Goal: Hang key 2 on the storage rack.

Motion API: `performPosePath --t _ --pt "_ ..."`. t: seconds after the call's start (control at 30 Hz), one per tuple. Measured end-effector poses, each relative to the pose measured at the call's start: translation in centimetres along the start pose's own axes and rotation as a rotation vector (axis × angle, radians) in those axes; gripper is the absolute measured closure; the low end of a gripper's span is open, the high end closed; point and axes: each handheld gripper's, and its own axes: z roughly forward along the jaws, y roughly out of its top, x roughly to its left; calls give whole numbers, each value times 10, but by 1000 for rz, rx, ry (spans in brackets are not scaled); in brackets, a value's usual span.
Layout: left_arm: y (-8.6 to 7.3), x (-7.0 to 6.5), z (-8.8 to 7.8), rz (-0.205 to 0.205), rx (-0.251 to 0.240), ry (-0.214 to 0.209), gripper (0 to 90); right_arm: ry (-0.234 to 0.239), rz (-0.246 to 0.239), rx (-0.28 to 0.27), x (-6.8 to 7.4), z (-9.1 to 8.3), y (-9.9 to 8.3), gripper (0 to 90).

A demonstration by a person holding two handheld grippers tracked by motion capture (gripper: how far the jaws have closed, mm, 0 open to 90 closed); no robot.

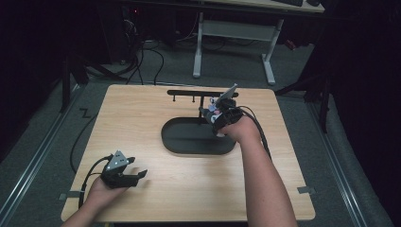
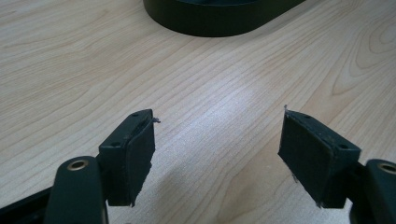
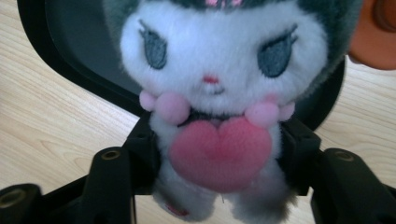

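Observation:
A white and grey plush toy [image 3: 219, 70] with a pink heart on its chest fills the right gripper view, its body squeezed between the two black jaws of my right gripper [image 3: 215, 154]. In the high view that right gripper [image 1: 216, 115] hangs over the far right part of the black oval tray [image 1: 189, 146], with the plush toy [image 1: 213, 107] in it. My left gripper [image 1: 140, 175] rests low at the table's near left, jaws wide apart. The left gripper view shows the left gripper [image 2: 217, 135] with only bare wood between its pads.
A black bar stand with small hooks [image 1: 196, 93] stands just behind the tray. The tray's rim [image 2: 219, 25] lies ahead of the left gripper. A blurred orange shape [image 3: 373, 32] sits at the upper right of the right gripper view. Beyond the table is a white desk frame [image 1: 234, 42].

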Motion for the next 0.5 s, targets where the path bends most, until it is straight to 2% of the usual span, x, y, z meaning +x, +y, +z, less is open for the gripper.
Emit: performPosePath --t 0.13,0.4,0.5 --pt "-1 0 0 -1 2 0 273 10 16 0 -2 9 -2 323" --pt "-1 0 1 1 2 5 273 28 30 -43 -5 4 -17 316" --pt "-1 0 1 3 1 7 273 27 15 -67 -7 3 -26 324"
